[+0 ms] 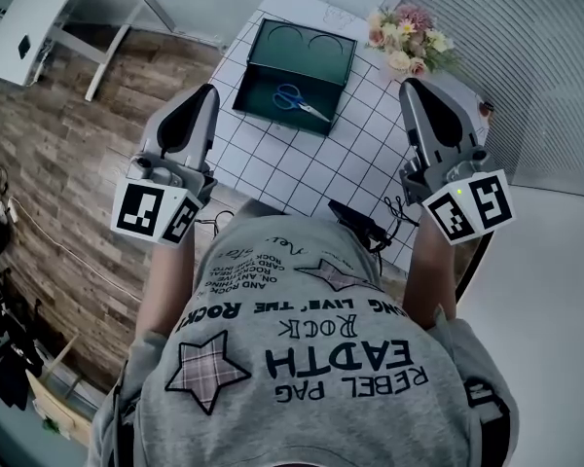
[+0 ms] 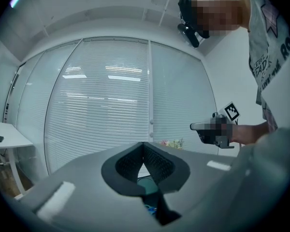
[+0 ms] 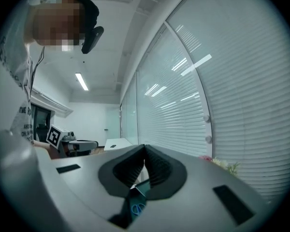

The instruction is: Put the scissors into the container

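Blue-handled scissors (image 1: 297,98) lie inside the dark green container (image 1: 302,49) at the far side of the white gridded table (image 1: 273,168). My left gripper (image 1: 203,95) is held up over the table's left edge, apart from the container, its jaws shut and empty. At the table's right side my right gripper (image 1: 412,91) is also raised, shut with nothing in it. In the left gripper view the pads (image 2: 144,146) meet, and a bit of the container (image 2: 146,183) shows below them. Beneath the closed jaws in the right gripper view (image 3: 144,149) the scissors (image 3: 137,208) are visible.
A bunch of flowers (image 1: 405,37) stands at the table's far right corner, beside the window blinds (image 1: 526,56). A black device with cables (image 1: 360,224) lies at the table's near edge. A white desk (image 1: 29,27) stands on the wooden floor at the far left.
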